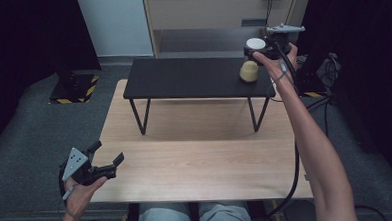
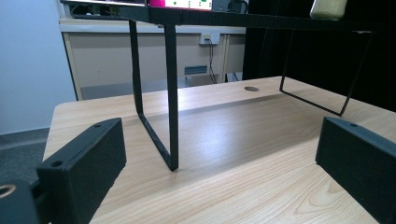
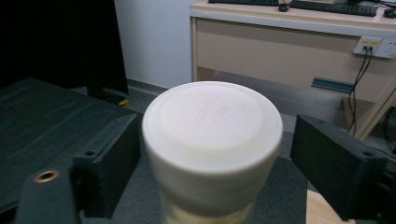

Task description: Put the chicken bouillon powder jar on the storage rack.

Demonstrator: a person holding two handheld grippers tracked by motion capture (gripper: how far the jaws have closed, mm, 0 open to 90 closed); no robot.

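Black shelf (image 1: 182, 78) edge: right gripper (image 1: 257, 48) fingers straddle white-lidded jar (image 3: 212, 149); left gripper (image 1: 107, 156) fingers wide

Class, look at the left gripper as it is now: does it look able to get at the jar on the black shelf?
Probably not without a long reach. The left gripper is open at the near left edge of the wooden table, while the jar stands at the shelf's far right end, where the right gripper already sits.

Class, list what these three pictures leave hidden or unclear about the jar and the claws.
- Jar body: right gripper view, blurred, cut by the bottom edge.
- Jar top: left gripper view, cut by the top edge.
- Right claw contact: high view, too small.
- Left claw body: cut by the bottom edge.
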